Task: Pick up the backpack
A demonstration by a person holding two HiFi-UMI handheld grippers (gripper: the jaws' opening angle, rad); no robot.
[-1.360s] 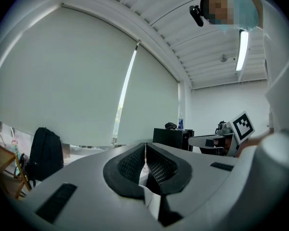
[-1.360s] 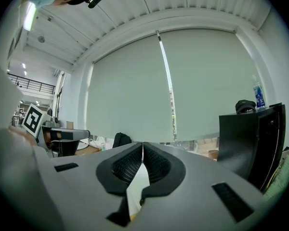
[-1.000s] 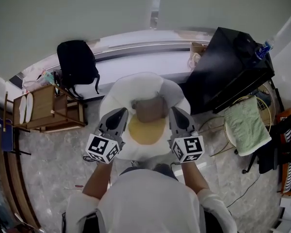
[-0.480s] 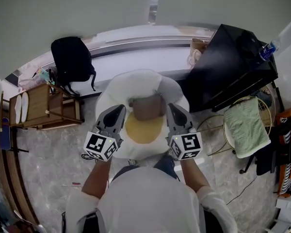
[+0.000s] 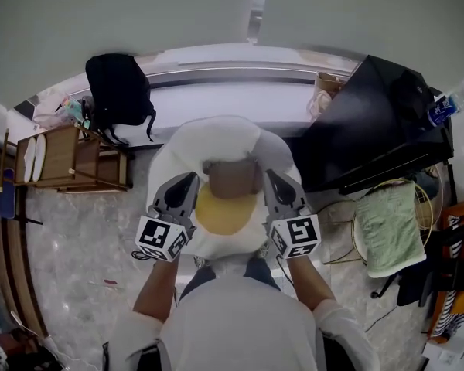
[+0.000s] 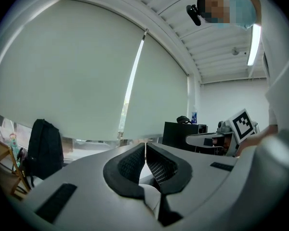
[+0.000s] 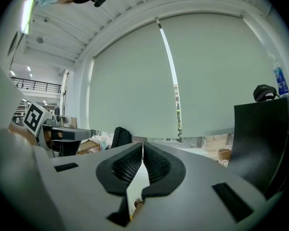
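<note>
head view, backpack: black backpack (image 5: 120, 90) upright at the window ledge (image 5: 232, 99), far left, its back to the blind; straps hang toward the wooden shelf (image 5: 69, 157) just below it; untouched
head view, tongs: left tongs (image 5: 188, 182) and right tongs (image 5: 274, 179) held out in front of the person, one on each side of a white round thing with a yellow middle (image 5: 224, 211); what that thing is I cannot tell; both tongs well apart from the backpack
head view, change: over the last second the tongs keep the same spot in frame; the room around them has slid; black worktop (image 5: 379, 126) and green cloth (image 5: 390, 226) now sit lower and further right; backpack a touch higher; reads as the person shifting stance, not reaching
left gripper view, tongs: jaws fully closed, pads meeting along one thin seam; nothing between them
left gripper view, backpack: low at the left edge (image 6: 43, 148), below the blind, well off the line the tongs point along
right gripper view, tongs: jaws closed pad to pad; empty
right gripper view, backpack: small dark shape (image 7: 120, 137) under the blind, left of the jaw line, far off
meaning for task: my judgement; approach barely begun, no grasp started; both tongs need to swing left toward the ledge and open before a strap or top handle can be taken
</note>
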